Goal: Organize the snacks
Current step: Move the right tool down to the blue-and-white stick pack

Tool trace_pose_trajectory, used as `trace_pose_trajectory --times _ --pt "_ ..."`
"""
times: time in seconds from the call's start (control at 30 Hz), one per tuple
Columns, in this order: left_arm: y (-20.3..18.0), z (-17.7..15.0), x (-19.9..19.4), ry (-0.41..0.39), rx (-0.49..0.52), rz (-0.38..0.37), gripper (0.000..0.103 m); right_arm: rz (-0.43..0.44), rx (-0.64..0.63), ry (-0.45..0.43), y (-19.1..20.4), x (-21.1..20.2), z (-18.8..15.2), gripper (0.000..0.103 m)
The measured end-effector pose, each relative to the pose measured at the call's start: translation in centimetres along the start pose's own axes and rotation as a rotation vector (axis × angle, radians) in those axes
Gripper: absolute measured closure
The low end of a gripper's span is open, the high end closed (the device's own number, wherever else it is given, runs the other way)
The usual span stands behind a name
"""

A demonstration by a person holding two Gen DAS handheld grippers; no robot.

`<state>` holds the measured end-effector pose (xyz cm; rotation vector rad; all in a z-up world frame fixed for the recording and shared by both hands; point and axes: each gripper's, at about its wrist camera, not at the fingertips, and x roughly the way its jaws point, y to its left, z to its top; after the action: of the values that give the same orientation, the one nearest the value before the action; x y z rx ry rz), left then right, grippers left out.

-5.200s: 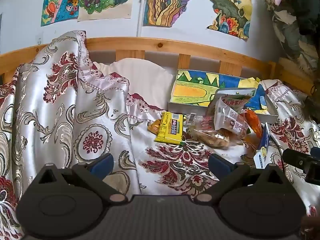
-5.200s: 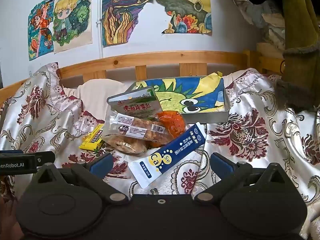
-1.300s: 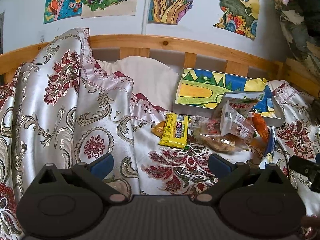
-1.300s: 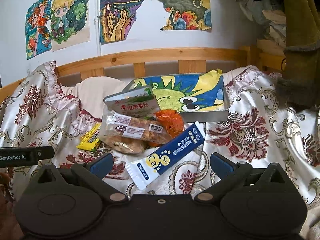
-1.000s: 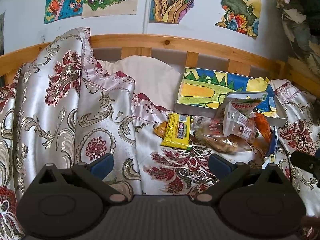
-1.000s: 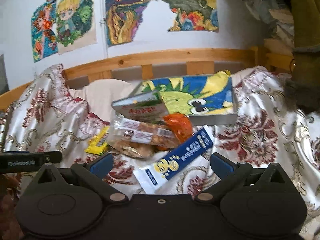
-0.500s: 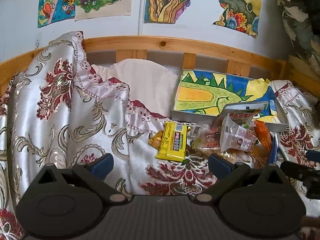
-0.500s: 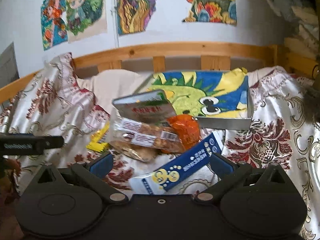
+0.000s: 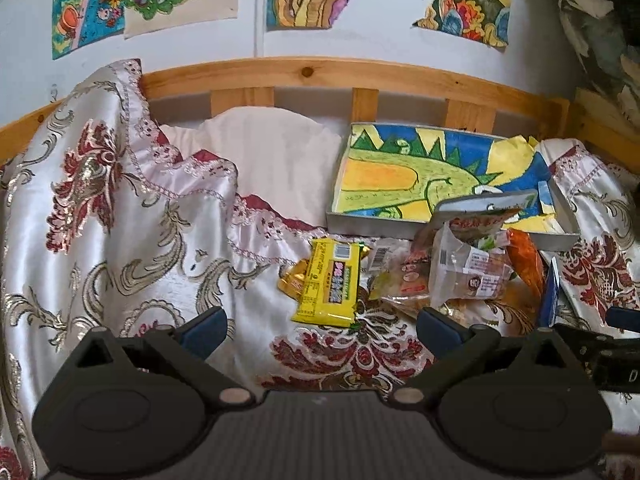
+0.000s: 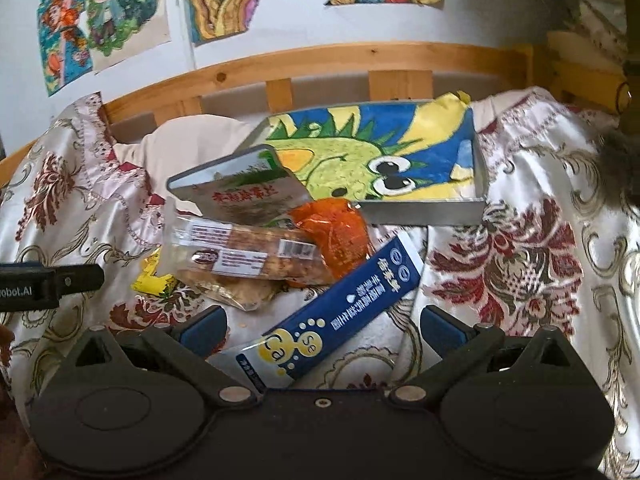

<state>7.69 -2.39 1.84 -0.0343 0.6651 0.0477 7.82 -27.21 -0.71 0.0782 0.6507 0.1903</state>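
1. Left wrist view: the left gripper (image 9: 322, 326) hovers over the patterned bedspread (image 9: 120, 216), its blue-tipped fingers (image 9: 206, 325) spread wide with nothing between them.
2. The landmark is the shallow grey tray (image 9: 448, 230) lined with a dinosaur drawing, lying on the bed before the wooden headboard (image 9: 360, 76).
3. A yellow candy bar pack (image 9: 330, 282) lies flat just in front of the tray's near-left corner, half covering a small gold wrapper (image 9: 291, 280).
4. A heap of clear-wrapped pastry packets (image 9: 464, 276) sits against the tray's front wall, with a green-and-white snack pouch (image 9: 480, 210) leaning up over that wall and an orange packet (image 9: 526, 260) beside it.
5. Against half a second ago, the tray and the snacks sit lower and larger in this view, closer to the fingertips; the right gripper's dark body (image 9: 608, 354) shows at the right edge.
6. Right wrist view: the right gripper (image 10: 322, 326) has its fingers (image 10: 442, 328) equally wide apart, empty, poised above a long blue box (image 10: 344, 310) that lies slantwise in front of the tray (image 10: 420, 212).
7. Left of the box, the pastry packets (image 10: 248, 258), the orange packet (image 10: 334, 236) and the snack pouch (image 10: 248, 192) crowd the tray's front-left corner; a yellow corner of the candy bar pack (image 10: 154, 280) peeks out behind them.
8. Compared with half a second ago, the blue box lies closer under this gripper, and the left gripper (image 10: 48, 282) juts in from the left edge as before.
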Motion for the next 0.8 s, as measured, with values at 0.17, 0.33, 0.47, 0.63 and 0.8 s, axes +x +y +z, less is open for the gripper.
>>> trace_pose_trajectory --times 0.17,0.33,0.47,0.63,0.8 --pt "-0.3 0.2 0.7 0.014 -0.001 -0.023 0.0 0.044 0.04 0.021 -0.3 0.9 0.2 0.0" --pt "-1.2 1.2 1.3 0.007 0.01 -0.085 0.0 0.071 0.071 0.043 -0.3 2.2 0.3 0.001" --pt "-2.5 2.0 2.2 0.0 0.035 -0.154 0.0 0.079 0.094 0.051 -0.4 3.2 0.4 0.001" --pt "-4.5 3.0 4.1 0.018 0.094 -0.226 0.001 0.068 0.079 0.063 -0.2 4.0 0.2 0.006" --pt "-6.1 3.4 5.2 -0.001 0.152 -0.266 0.002 0.058 0.073 0.084 -0.5 4.3 0.1 0.011"
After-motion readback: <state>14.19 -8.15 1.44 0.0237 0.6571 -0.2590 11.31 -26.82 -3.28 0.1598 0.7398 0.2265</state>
